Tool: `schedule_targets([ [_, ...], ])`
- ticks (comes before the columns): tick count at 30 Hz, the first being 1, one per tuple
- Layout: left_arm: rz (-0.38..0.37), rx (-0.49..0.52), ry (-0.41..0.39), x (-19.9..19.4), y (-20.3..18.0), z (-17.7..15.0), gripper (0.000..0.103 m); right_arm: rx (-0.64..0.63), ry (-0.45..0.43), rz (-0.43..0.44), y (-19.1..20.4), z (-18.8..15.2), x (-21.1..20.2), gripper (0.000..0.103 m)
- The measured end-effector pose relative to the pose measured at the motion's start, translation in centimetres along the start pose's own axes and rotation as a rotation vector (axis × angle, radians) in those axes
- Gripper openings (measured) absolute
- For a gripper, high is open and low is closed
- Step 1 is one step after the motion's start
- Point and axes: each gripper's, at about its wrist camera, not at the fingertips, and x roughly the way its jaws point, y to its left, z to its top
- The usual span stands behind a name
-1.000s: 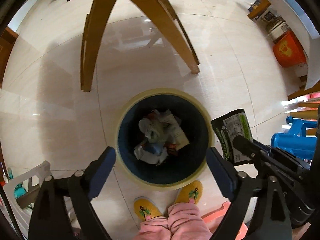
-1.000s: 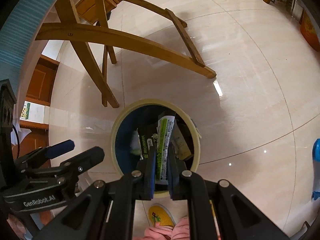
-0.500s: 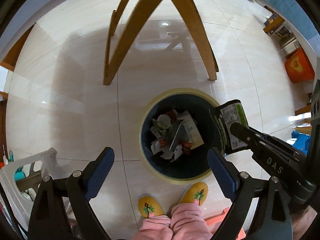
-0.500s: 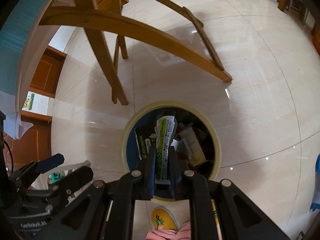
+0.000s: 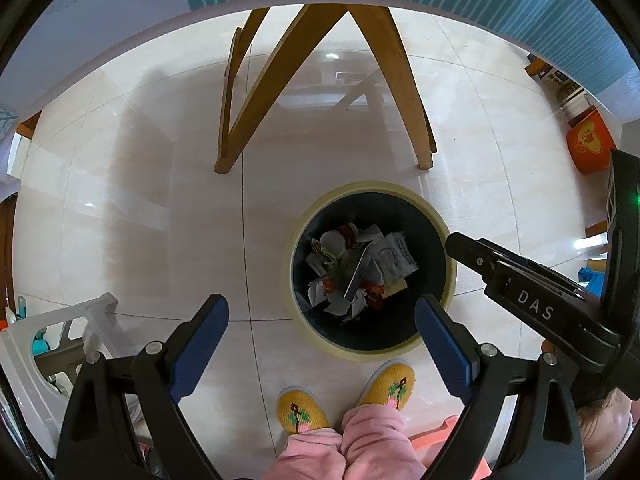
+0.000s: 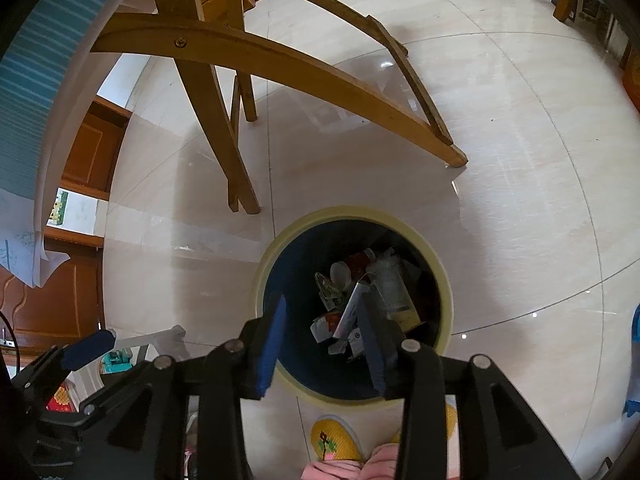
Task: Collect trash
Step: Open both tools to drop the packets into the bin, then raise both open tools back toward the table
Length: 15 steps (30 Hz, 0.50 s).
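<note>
Right gripper (image 6: 324, 344): jaws just opening, empty, over the bin (image 6: 444, 280). Left gripper (image 5: 320, 344): spread, empty. Wrapper (image 6: 350, 310) below in the bin, long axis pointing away from the fingers.

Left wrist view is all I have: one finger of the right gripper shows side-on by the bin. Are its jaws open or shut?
Observer: Open. In the right wrist view the right gripper has just been opening its jaws, and nothing sits between the pads.
Operator: Is it lined up over the bin, or off to the side?
Observer: Lined up. From its own camera the mouth of the bin fills the gap between the fingers, with the trash in sight through that gap.
</note>
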Motion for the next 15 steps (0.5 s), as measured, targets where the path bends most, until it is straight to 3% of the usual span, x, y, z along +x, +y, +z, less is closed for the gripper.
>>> schedule_targets([
  [9, -0.002, 0.007, -0.008, -2.4, -0.2, -0.9, 0.093, 0.013, -0.025, 0.013, 0.6, -0.4, -2.8, 0.039],
  [15, -0.014, 0.018, -0.035, -8.4, -0.7, -1.2, 0.093, 0.044, -0.048, 0.035, 1.7, -1.2, -8.2, 0.039],
])
